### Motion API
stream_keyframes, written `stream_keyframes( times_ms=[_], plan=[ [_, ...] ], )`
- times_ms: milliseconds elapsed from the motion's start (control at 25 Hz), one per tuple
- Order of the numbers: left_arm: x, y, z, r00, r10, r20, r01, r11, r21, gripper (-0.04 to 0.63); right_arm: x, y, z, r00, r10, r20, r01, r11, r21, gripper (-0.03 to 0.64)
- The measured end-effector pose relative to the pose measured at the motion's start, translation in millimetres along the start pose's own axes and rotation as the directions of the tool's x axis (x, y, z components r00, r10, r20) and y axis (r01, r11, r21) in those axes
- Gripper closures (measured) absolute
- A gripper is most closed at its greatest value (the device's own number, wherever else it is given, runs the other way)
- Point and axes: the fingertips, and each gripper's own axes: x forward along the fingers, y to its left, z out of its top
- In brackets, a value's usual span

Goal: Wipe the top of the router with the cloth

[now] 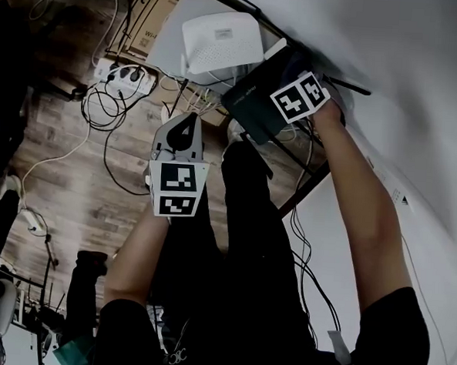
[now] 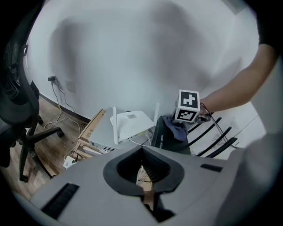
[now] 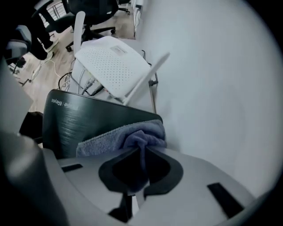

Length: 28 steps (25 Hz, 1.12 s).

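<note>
Right gripper (image 3: 142, 152), jaws clamped on a fold of the blue-grey cloth (image 3: 117, 137); cloth spread over the top of the black router (image 3: 84, 121), which stands close against the white wall (image 3: 212, 88); white router (image 3: 110, 66) just beside it, resting on a grey box (image 2: 98, 132). Left gripper (image 2: 142, 154), jaws closed together with nothing between them, held apart from both routers, above the wooden floor (image 1: 82, 184).
</note>
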Motion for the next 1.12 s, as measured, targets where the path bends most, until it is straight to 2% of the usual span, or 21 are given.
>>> stream_keyframes(
  times_ms=[160, 400, 520, 640, 720, 880, 960, 1120],
  plan=[
    [-1.5, -4.3, -7.5, 1.000, 0.001, -0.005, -0.001, 1.000, -0.007, 0.592, -1.4, 5.3, 9.2, 1.000, -0.025, -0.011, 0.024, 0.995, -0.096, 0.595],
    [0.7, -13.0, -9.1, 1.000, -0.008, 0.007, 0.008, 1.000, -0.025, 0.592, -5.9, 17.8, 9.3, 0.997, -0.016, 0.079, 0.023, 0.996, -0.089, 0.597],
    [-0.8, -13.2, -9.3, 1.000, 0.001, 0.018, 0.000, 0.999, -0.044, 0.592, -14.7, 41.1, 11.6, 0.991, 0.067, 0.119, -0.057, 0.995, -0.080, 0.597],
    [-2.0, -12.1, -14.2, 1.000, 0.012, 0.019, -0.011, 0.998, -0.056, 0.592, -28.4, 74.8, 16.0, 0.969, 0.177, 0.175, -0.148, 0.975, -0.165, 0.597],
    [-3.0, -11.2, -19.6, 1.000, 0.018, 0.013, -0.017, 0.998, -0.059, 0.592, -38.5, 101.0, 21.1, 0.943, 0.257, 0.209, -0.207, 0.950, -0.234, 0.595],
    [-6.5, -11.3, -27.7, 1.000, 0.023, -0.003, -0.023, 0.998, -0.051, 0.592, -57.6, 147.8, 29.0, 0.875, 0.411, 0.255, -0.317, 0.886, -0.339, 0.595],
    [-7.8, -11.7, -28.7, 1.000, 0.023, -0.006, -0.023, 0.999, -0.046, 0.592, -63.0, 159.0, 30.2, 0.860, 0.439, 0.260, -0.329, 0.866, -0.376, 0.595],
    [-9.2, -11.2, -26.8, 1.000, 0.029, -0.004, -0.029, 0.999, -0.045, 0.592, -64.7, 160.0, 31.2, 0.857, 0.446, 0.258, -0.337, 0.863, -0.376, 0.595]
  ],
)
